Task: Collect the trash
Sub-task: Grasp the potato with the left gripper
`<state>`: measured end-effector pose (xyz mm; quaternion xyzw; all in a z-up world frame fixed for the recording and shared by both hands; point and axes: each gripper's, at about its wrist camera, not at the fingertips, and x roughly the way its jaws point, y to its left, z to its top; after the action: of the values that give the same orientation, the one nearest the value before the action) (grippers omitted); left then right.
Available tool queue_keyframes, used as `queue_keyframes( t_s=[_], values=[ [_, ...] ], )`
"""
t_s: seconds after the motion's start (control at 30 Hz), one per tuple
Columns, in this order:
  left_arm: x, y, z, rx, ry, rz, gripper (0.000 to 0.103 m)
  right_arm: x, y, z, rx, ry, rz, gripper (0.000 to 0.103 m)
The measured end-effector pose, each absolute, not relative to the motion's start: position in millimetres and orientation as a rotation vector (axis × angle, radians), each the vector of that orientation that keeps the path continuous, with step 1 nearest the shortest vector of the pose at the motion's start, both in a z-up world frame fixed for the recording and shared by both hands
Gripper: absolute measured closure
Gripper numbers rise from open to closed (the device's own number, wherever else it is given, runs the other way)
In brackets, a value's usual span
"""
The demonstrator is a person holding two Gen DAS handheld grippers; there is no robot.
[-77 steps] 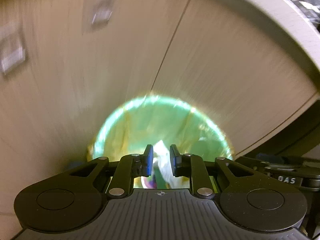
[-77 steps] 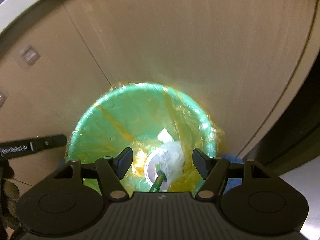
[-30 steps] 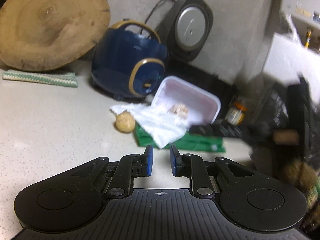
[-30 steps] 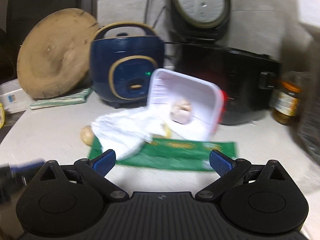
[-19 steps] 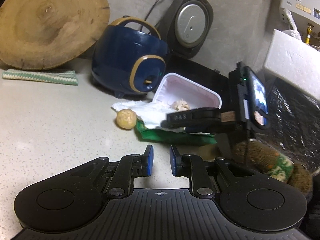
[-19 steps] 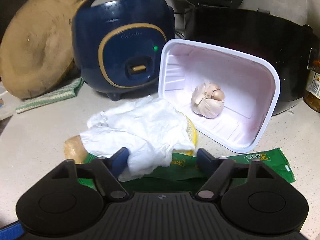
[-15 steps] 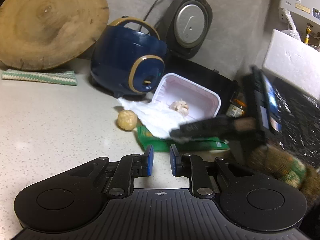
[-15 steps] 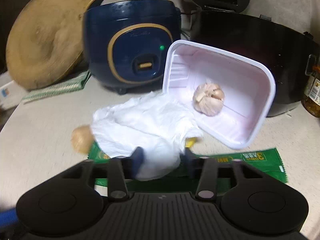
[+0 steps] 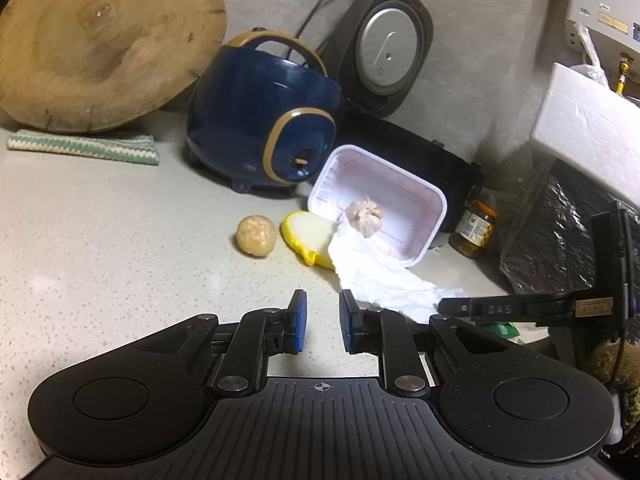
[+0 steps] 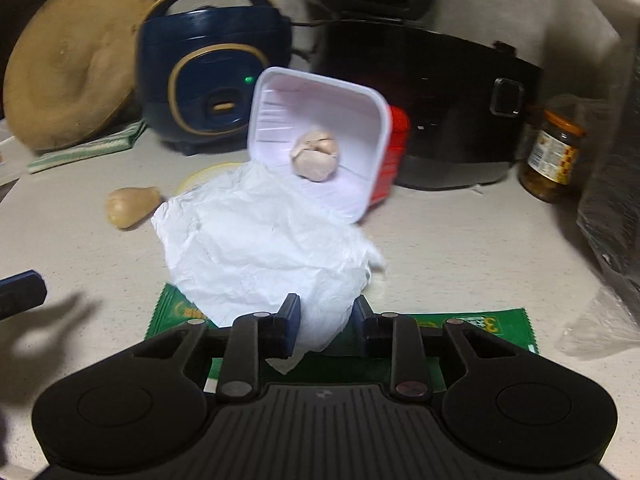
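Observation:
On the speckled counter, a crumpled white tissue [image 10: 260, 248] lies over a green wrapper [image 10: 472, 326]. My right gripper [image 10: 326, 320] is closing, and its pads pinch the tissue's near end. Behind it, a white tray [image 10: 280, 120] tilted on its side holds a garlic bulb [image 10: 316, 154]. In the left wrist view the tissue [image 9: 380, 276] stretches from the tray [image 9: 384, 184] to the right gripper's black finger [image 9: 500, 309]. My left gripper [image 9: 322, 320] hovers over bare counter, its blue pads slightly apart with nothing between them.
A yellow peel [image 9: 308, 236] and a beige lump [image 9: 256, 236] lie left of the tray. Behind stand a blue rice cooker [image 9: 260, 120], a black cooker [image 10: 440, 100], a jar [image 10: 556, 152] and a wooden board [image 9: 100, 40]. A black bag [image 9: 560, 240] is on the right.
Both grippers came from the green-lined bin to the counter. The right jaws shut on the tissue and dragged it toward me, uncovering the yellow peel. The left gripper then stayed still.

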<state>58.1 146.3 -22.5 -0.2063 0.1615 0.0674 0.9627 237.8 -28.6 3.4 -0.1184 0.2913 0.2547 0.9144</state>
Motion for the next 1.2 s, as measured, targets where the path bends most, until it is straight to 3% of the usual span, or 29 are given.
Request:
queue_keyframes(
  t_s=[0.13, 0.2, 0.37, 0.57, 0.73, 0.93, 1.2],
  values=[
    [58, 148, -22, -0.429, 0.336, 0.171, 0.083, 231, -34, 9, -0.2, 0.583, 0.537, 0.07],
    [54, 148, -16, -0.436, 0.362, 0.172, 0.083, 226, -33, 13, -0.195, 0.562, 0.547, 0.059],
    [46, 136, 16, -0.34, 0.391, 0.097, 0.083, 220, -30, 19, -0.191, 0.515, 0.617, 0.045],
    [85, 123, 37, -0.074, 0.432, 0.176, 0.083, 220, -42, 2, -0.186, 0.465, 0.579, 0.044],
    [147, 138, 31, 0.052, 0.454, 0.259, 0.082, 204, -72, -3, -0.157, 0.402, 0.511, 0.032],
    [198, 157, 16, 0.079, 0.53, 0.297, 0.082, 200, -100, 2, -0.131, 0.368, 0.445, 0.026],
    [220, 168, -1, 0.046, 0.594, 0.249, 0.08, 211, -98, -9, -0.101, 0.41, 0.432, 0.025]
  ],
)
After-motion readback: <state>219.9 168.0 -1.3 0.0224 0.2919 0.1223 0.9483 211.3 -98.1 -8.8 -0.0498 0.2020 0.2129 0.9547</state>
